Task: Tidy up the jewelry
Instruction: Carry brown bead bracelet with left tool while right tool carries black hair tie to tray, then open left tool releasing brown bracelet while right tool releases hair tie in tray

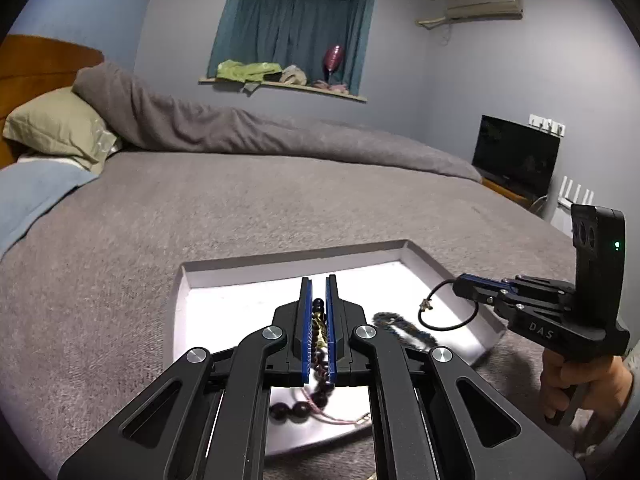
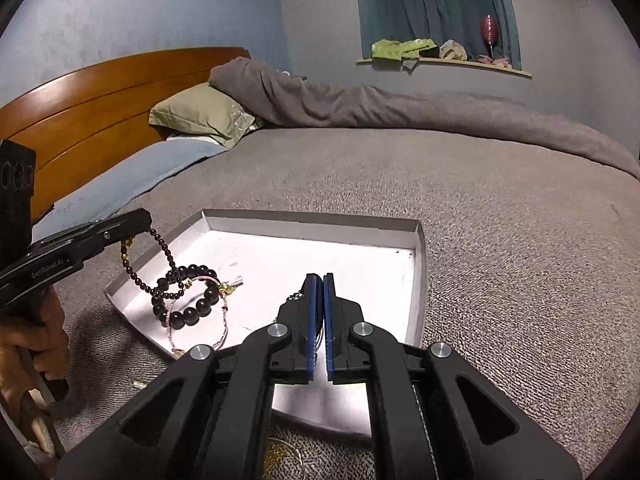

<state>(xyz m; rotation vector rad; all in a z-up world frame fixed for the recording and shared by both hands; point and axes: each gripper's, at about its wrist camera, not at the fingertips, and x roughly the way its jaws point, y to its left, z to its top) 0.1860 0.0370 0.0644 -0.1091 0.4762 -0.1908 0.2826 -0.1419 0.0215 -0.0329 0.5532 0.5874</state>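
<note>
A shallow white tray (image 1: 280,258) (image 2: 312,218) lies on the grey bed. My left gripper (image 1: 319,282) (image 2: 146,218) is shut on a string of small dark beads (image 1: 319,305) (image 2: 166,248), which hangs down onto the tray's left part. There a bracelet of large dark beads (image 2: 211,294) and a pink cord bracelet (image 2: 224,332) lie tangled with it. My right gripper (image 2: 320,278) (image 1: 456,285) is shut on a thin black cord loop (image 1: 444,328) dangling over the tray's right side. A dark braided bracelet (image 1: 400,326) rests on the tray floor between the grippers.
The grey blanket (image 2: 500,280) spreads around the tray, with a bunched duvet (image 1: 240,128) and pillows (image 2: 200,114) beyond. A gold chain (image 2: 280,454) lies on the blanket at the tray's near edge. A hand (image 1: 576,380) holds the right gripper's handle.
</note>
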